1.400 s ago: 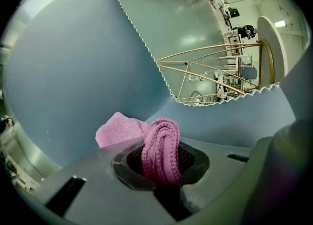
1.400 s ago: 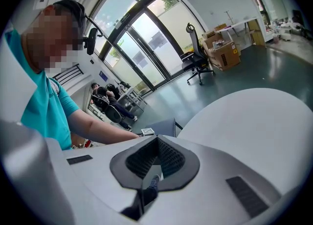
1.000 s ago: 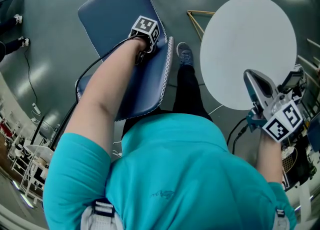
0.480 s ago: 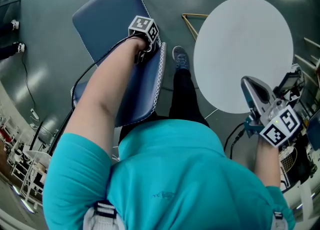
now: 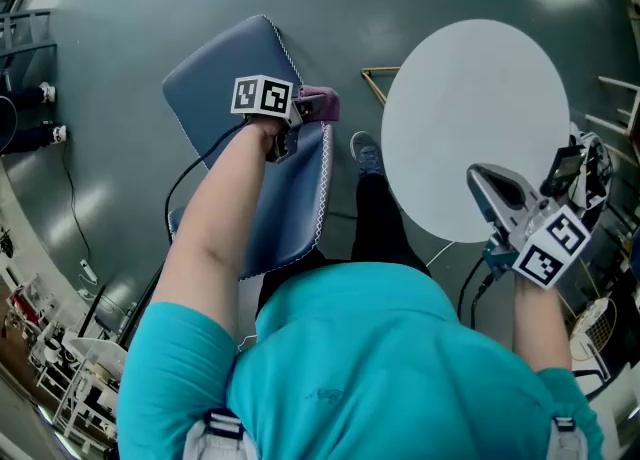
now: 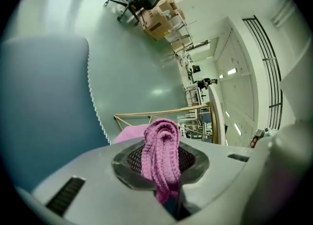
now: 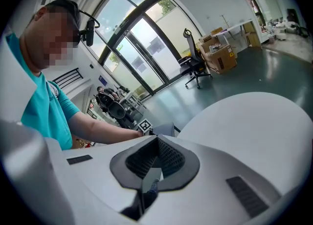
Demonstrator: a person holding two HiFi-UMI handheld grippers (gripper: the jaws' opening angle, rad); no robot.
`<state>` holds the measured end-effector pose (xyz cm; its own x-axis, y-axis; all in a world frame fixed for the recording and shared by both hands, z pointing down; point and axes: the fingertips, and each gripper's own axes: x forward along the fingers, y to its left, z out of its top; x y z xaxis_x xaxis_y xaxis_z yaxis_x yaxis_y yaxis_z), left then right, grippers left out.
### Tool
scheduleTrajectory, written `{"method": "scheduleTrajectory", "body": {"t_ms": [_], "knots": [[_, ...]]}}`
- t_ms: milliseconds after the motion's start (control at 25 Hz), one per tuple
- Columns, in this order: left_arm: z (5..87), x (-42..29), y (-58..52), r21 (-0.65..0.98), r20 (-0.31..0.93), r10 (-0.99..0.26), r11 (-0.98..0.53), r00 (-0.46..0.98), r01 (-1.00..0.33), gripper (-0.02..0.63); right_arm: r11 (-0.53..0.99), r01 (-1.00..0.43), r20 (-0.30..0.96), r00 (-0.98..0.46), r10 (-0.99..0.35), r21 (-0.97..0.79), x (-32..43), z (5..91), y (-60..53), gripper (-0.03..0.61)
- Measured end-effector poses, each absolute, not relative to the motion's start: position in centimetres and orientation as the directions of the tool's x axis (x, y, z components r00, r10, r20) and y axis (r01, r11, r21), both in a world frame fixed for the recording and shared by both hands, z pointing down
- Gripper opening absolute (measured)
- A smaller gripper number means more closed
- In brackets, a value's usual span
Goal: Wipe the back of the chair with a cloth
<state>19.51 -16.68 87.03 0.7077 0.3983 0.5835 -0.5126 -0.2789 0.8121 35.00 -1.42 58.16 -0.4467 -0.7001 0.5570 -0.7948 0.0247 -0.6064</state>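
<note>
A blue padded chair (image 5: pixel 215 88) with a white stitched edge stands to my left on the grey floor. My left gripper (image 5: pixel 303 108) rests at that stitched edge, shut on a pink knitted cloth (image 5: pixel 320 104) that sticks out past it to the right. In the left gripper view the pink cloth (image 6: pixel 160 155) is bunched between the jaws of the left gripper (image 6: pixel 164 170), and the chair's blue padding (image 6: pixel 44 106) fills the left side. My right gripper (image 5: pixel 486 178) hangs over the near rim of the table, apart from the chair. The right gripper (image 7: pixel 155 159) is shut on nothing.
A round white table (image 5: pixel 470 108) stands to the right of the chair. A thin wooden frame (image 5: pixel 380 80) lies on the floor between them. My foot (image 5: pixel 366 148) is beside the chair. Racks (image 5: pixel 60 378) line the lower left, and a black cable (image 5: pixel 180 188) trails from the left gripper.
My left gripper has slid along the chair's stitched edge, and the pink cloth now shows past that edge. The right gripper has stayed over the table's near rim.
</note>
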Motion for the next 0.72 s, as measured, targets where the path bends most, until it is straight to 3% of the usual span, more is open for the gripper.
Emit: {"method": "scheduleTrajectory", "body": {"t_ms": [240, 480, 720], "knots": [[74.7, 10.6, -17.2, 0.675, 0.698, 0.155, -0.469, 0.699, -0.57, 0.058, 0.129, -0.791, 0.445, -0.461, -0.768, -0.598, 30.7, 53.2, 1.7, -0.008], [60.4, 5.2, -13.6, 0.707, 0.613, -0.074, -0.393, 0.786, -0.588, 0.058, 0.232, -0.757, 0.373, -0.533, -0.759, -0.611, 28.9, 47.8, 0.7, -0.008], [49.4, -0.2, -9.8, 0.702, 0.507, -0.259, -0.429, 0.822, -0.568, 0.058, 0.349, -0.763, 0.336, -0.58, -0.742, -0.545, 24.3, 41.5, -0.6, -0.008]]}}
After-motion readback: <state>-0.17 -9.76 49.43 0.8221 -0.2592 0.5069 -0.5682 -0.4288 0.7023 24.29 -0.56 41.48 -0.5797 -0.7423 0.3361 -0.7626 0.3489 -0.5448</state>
